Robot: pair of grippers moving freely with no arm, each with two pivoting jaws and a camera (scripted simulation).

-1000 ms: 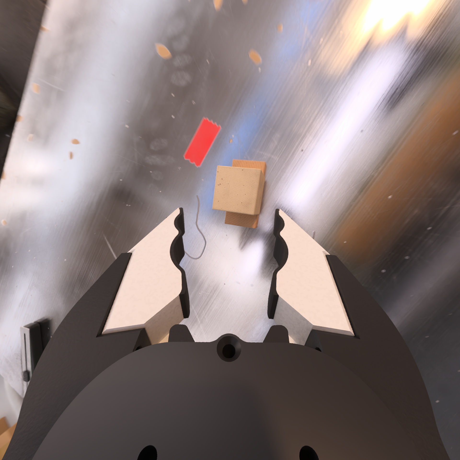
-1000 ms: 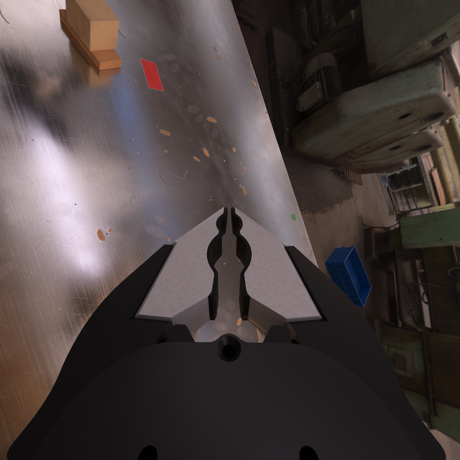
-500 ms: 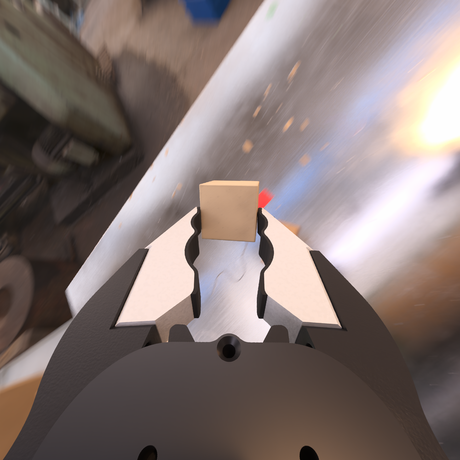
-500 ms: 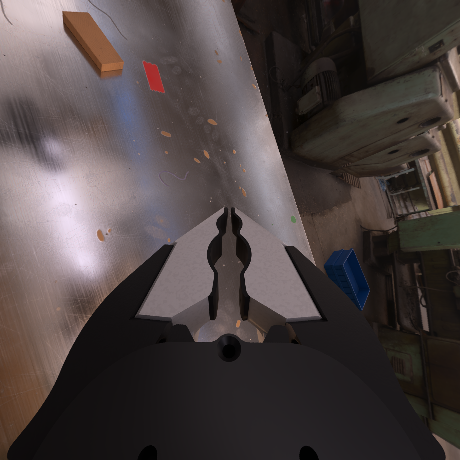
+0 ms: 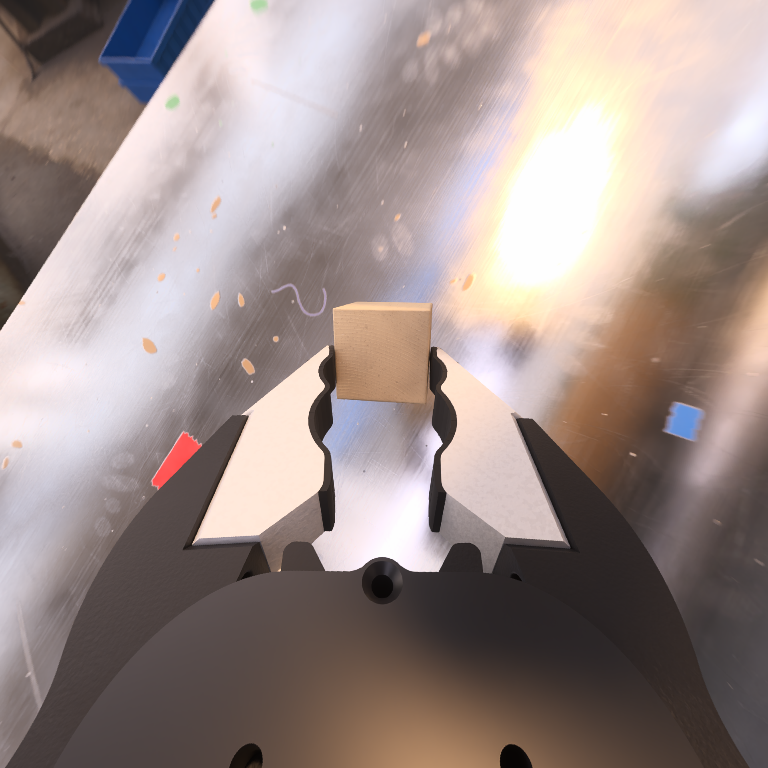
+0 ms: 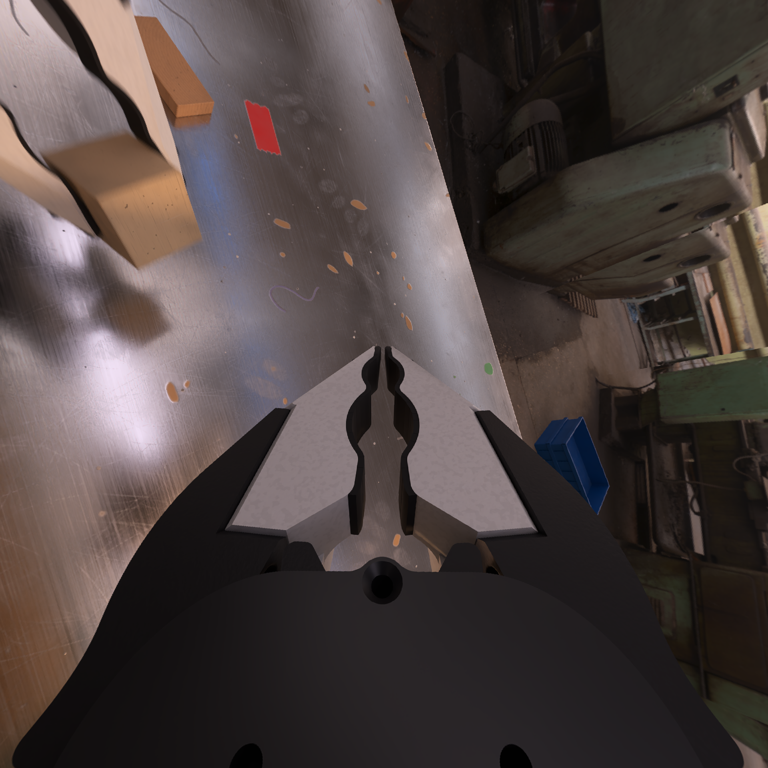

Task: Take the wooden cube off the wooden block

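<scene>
My left gripper (image 5: 381,357) is shut on the pale wooden cube (image 5: 381,353), which sits between its fingertips and is held above the metal table (image 5: 291,187). The cube also shows in the right wrist view (image 6: 129,199) at the upper left, between the left gripper's fingers (image 6: 120,62), clear of the surface. The flat wooden block (image 6: 176,79) lies on the table behind it, partly hidden by that gripper, with nothing on it. My right gripper (image 6: 382,351) is shut and empty, low over the table near its right edge.
A red tape patch (image 6: 262,126) lies beside the block and shows in the left wrist view (image 5: 174,459). A blue patch (image 5: 683,419), a purple squiggle (image 6: 293,295) and orange flecks mark the table. A blue bin (image 6: 575,461) and green machines (image 6: 623,208) stand beyond the table edge.
My left gripper closed on the cube, lifted it off the block and carried it away over the table, into the right wrist view. The right gripper stayed still.
</scene>
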